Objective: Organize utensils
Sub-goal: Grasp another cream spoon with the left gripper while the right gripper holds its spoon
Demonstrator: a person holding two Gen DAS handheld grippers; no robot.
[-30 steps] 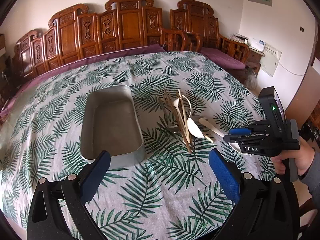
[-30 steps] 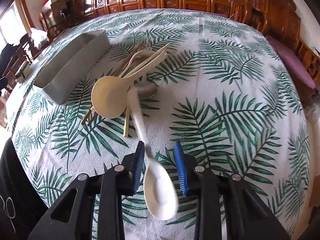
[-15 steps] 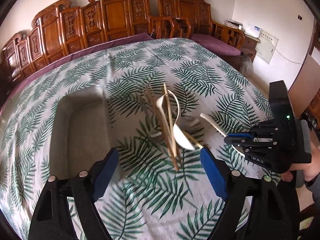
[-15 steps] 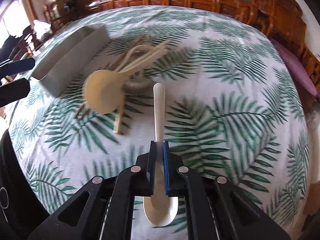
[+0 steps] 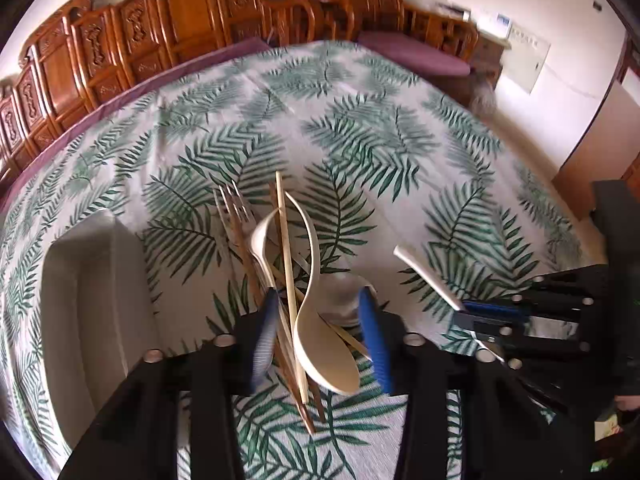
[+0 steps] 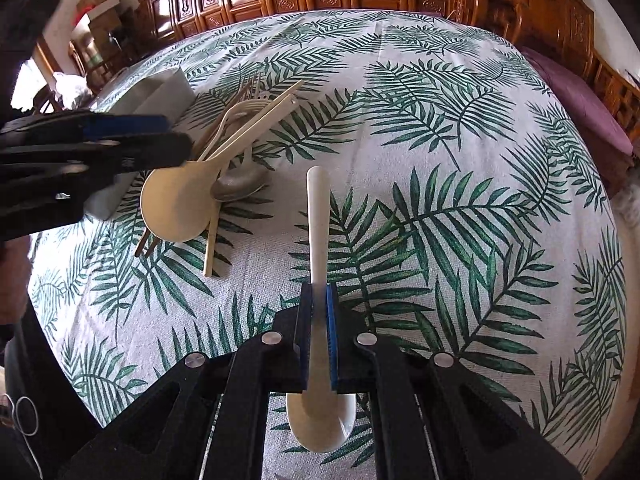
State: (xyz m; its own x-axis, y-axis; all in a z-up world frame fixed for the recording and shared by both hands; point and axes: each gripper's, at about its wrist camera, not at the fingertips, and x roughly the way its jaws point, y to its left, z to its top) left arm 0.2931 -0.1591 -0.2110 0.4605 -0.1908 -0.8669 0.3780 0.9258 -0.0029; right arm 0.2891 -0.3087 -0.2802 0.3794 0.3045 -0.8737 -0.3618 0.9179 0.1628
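At the far left we see the grey tray (image 5: 92,320) on the palm-leaf tablecloth (image 5: 360,128), its long axis running away from the left camera. Just to its right lies the pile of utensils (image 5: 280,264): a fork (image 5: 232,208) with tines pointing away toward the carved wooden chairs (image 5: 180,20), chopsticks (image 5: 286,256) lying along the same away-and-toward line, and a cream spoon (image 5: 324,348) whose bowl sits nearest the camera and whose curved handle runs away from it. A metal spoon bowl (image 6: 240,184) rests under the pile, touching the cream spoon.

Our left gripper (image 5: 320,340) stands with its blue pads apart, one on each side of the near end of the pile; the cream spoon's bowl and the chopstick ends lie between them, and we cannot tell whether either pad touches them.

Further right, our right gripper (image 6: 319,336) is clamped on the white spoon (image 6: 318,220), pads pressed against the handle just above the bowl. The spoon's long axis follows the fingers: handle pointing forward and away from the camera, bowl back under the gripper, hollow facing up. It hangs above the cloth, well apart from the pile.
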